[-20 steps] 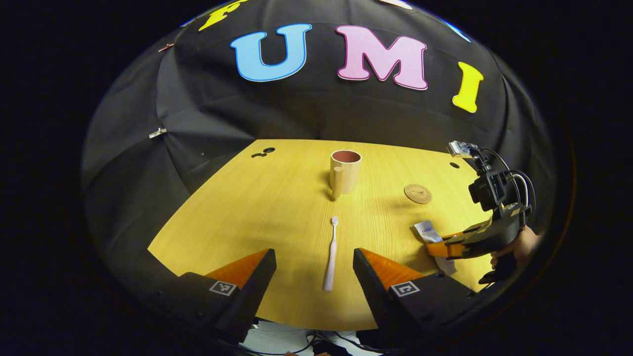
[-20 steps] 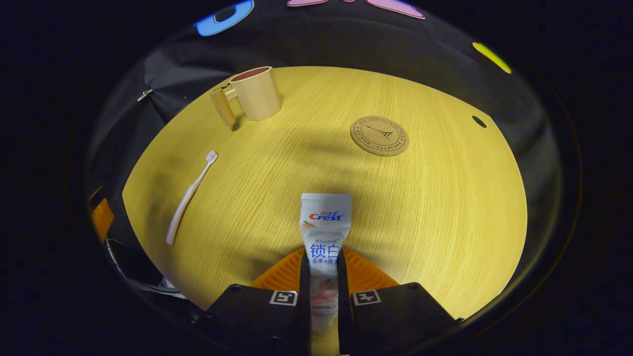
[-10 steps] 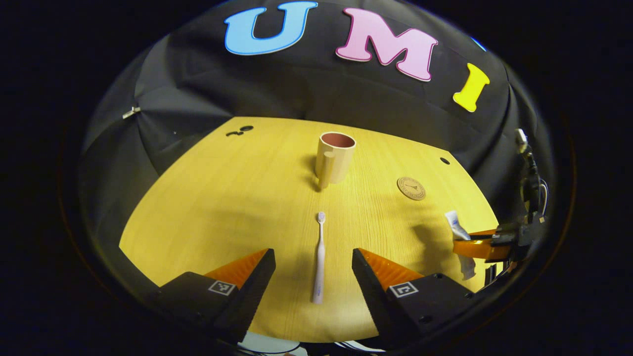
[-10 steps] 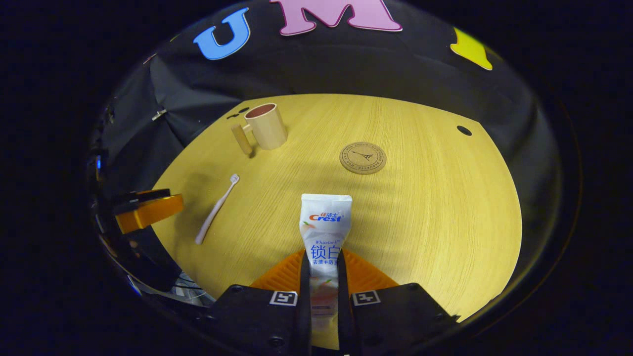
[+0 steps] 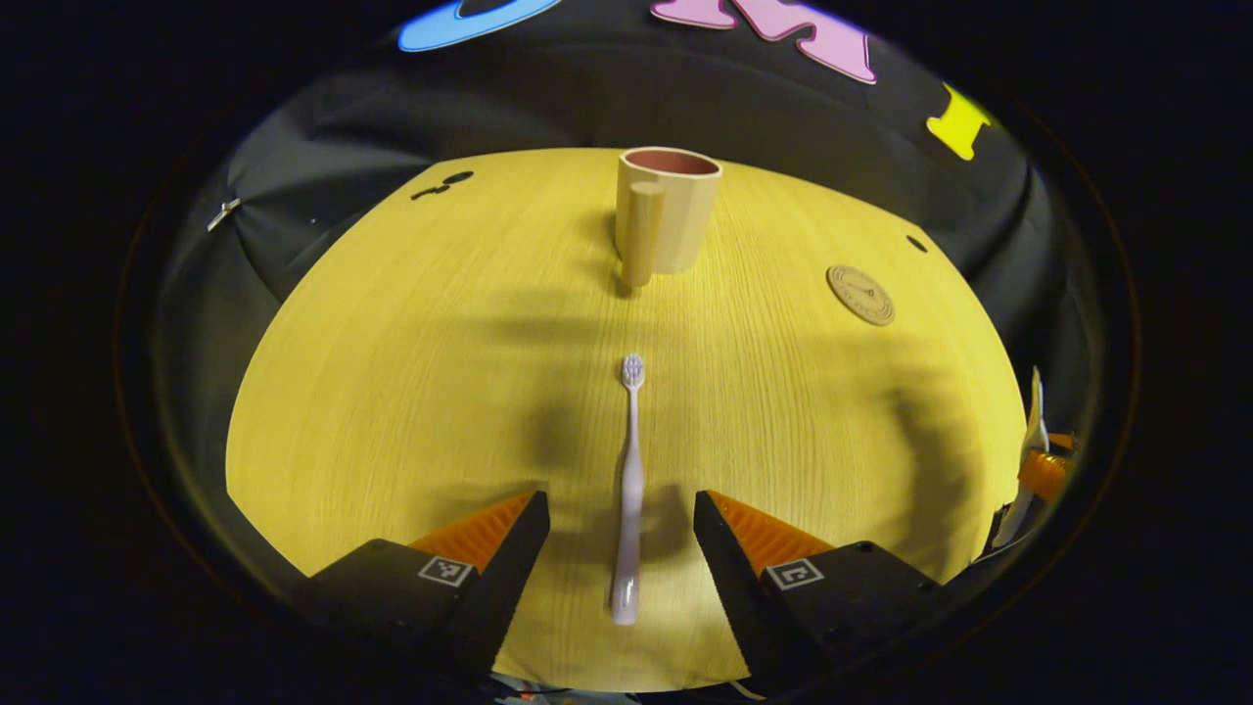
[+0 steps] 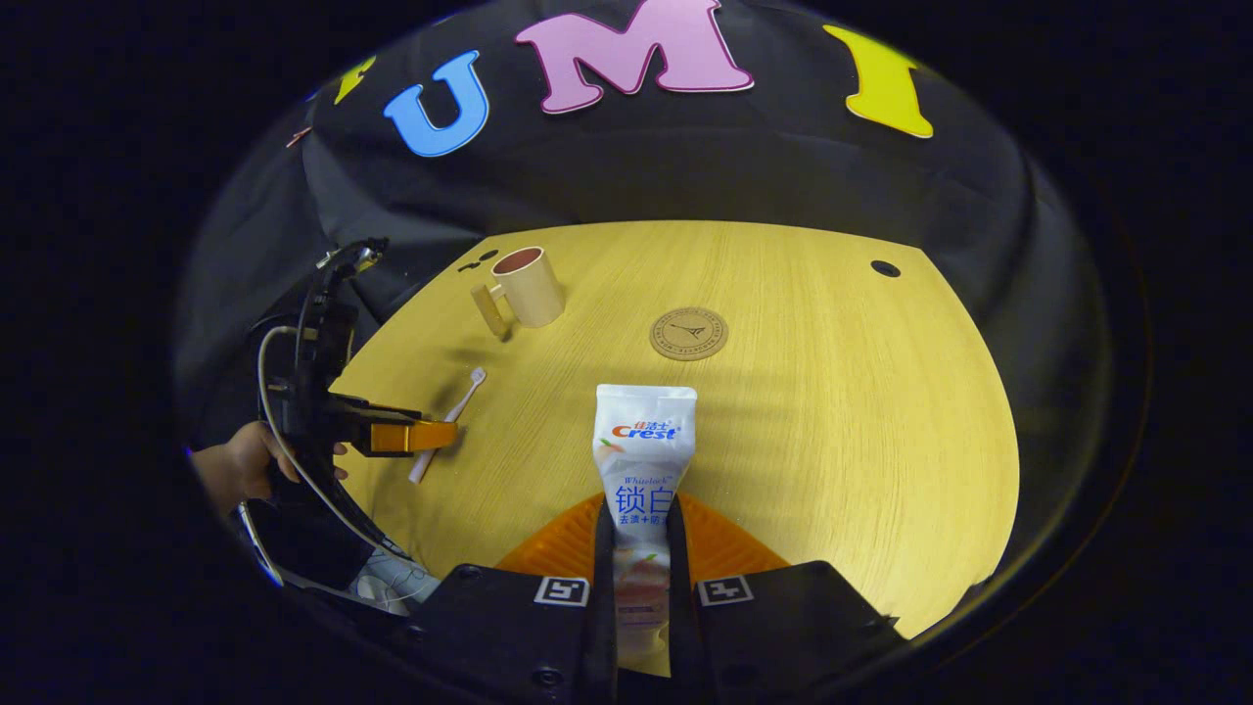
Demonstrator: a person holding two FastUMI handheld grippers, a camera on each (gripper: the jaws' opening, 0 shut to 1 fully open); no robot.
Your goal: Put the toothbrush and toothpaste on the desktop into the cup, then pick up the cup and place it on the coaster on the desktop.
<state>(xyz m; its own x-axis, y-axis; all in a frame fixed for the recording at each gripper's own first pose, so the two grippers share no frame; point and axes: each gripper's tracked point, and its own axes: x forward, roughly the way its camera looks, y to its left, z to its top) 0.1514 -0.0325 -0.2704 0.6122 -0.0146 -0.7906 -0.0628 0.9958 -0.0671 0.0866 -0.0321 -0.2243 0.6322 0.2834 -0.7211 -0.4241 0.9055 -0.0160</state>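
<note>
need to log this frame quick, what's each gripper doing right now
Left gripper: open, fingers either side of the toothbrush lying on the table, not gripping it.
Right gripper: shut on the toothpaste.

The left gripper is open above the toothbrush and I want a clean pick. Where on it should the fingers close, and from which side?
Grip the toothbrush at the thicker lower handle, coming straight down from above. It lies flat, lengthwise between the left gripper's open fingers, head toward the cup, so closing across the handle should catch it.

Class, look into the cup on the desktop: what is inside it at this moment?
The cup shows a reddish inner wall at its mouth and nothing sticking out; its bottom is hidden by the rim. The toothbrush lies on the desktop.
</note>
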